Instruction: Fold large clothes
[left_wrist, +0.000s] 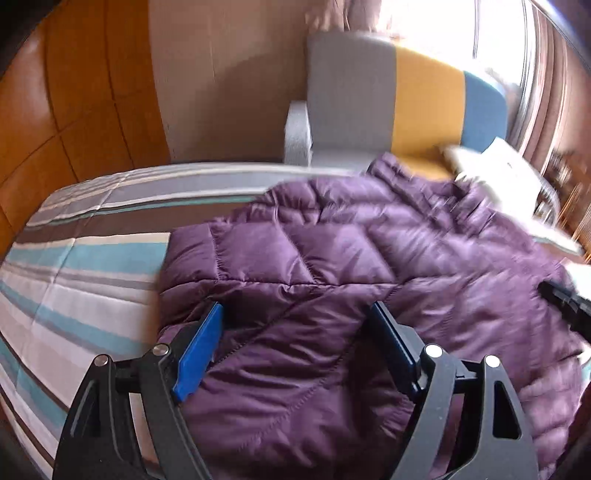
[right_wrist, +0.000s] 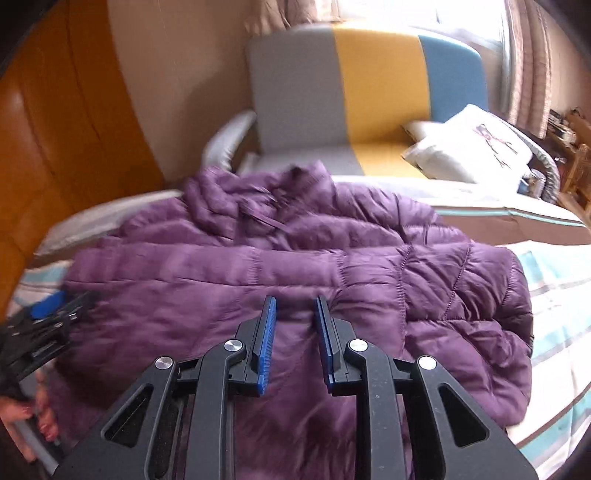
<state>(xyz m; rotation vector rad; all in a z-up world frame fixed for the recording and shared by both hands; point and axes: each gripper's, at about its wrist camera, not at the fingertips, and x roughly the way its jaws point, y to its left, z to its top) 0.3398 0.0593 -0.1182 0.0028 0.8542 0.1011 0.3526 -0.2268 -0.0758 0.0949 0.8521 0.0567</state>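
Purple quilted puffer jacket (left_wrist: 332, 258) fills the frame's centre on the striped bedspread (left_wrist: 74, 266). Left gripper (left_wrist: 295, 332) hovers wide above its lower part. Right gripper (right_wrist: 294, 317) stands narrow, nothing pinched, over the jacket's lower middle.

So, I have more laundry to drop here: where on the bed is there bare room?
Bare striped bedspread lies left of the purple jacket, out to the wooden wall, and another strip right of it. The middle is covered by the jacket.

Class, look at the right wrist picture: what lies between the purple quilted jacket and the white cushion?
A yellow strip of the grey-yellow-blue sofa seat separates the purple quilted jacket from the white cushion.
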